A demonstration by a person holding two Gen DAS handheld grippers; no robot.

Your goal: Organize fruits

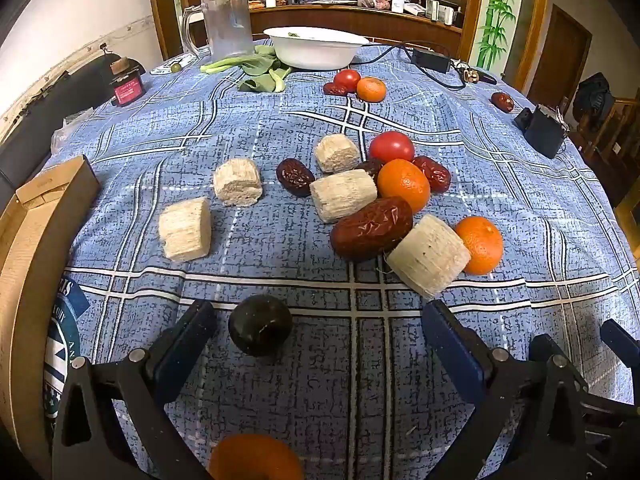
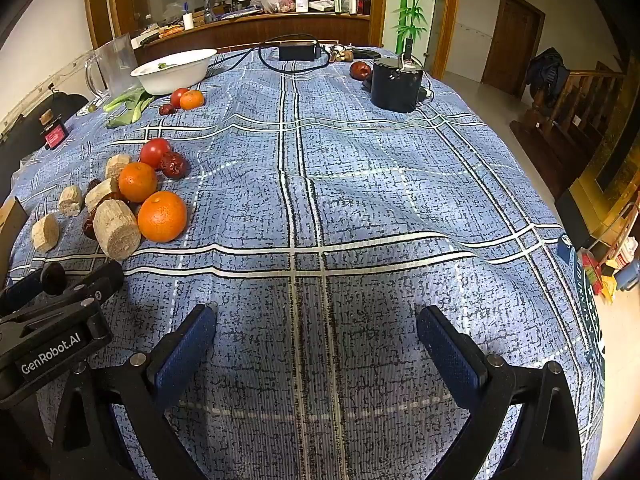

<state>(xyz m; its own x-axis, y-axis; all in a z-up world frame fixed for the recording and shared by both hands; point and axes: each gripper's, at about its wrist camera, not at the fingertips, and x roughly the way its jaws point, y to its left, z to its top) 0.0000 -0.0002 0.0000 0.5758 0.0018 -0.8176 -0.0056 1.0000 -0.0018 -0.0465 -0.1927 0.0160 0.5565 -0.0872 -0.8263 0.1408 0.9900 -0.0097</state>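
Fruits lie in a pile on the blue checked tablecloth (image 1: 280, 112): oranges (image 1: 403, 184) (image 1: 480, 244), a tomato (image 1: 391, 146), red dates (image 1: 372, 228), and pale cut cane pieces (image 1: 428, 256) (image 1: 185, 229). A dark round fruit (image 1: 260, 325) sits between the fingers of my open left gripper (image 1: 320, 328), close to the left finger. Another orange (image 1: 254, 458) lies at the bottom edge under it. My right gripper (image 2: 316, 332) is open and empty over bare cloth; the pile (image 2: 162, 216) is to its left, with the left gripper (image 2: 60, 292) beside it.
A white bowl (image 1: 316, 46), greens (image 1: 256, 70), a clear jug (image 1: 226, 24), a small fruit group (image 1: 356, 84) and a power adapter (image 1: 430, 58) stand far back. A round wooden tray (image 1: 24, 260) is at the left. A black device (image 2: 396, 80) sits far right.
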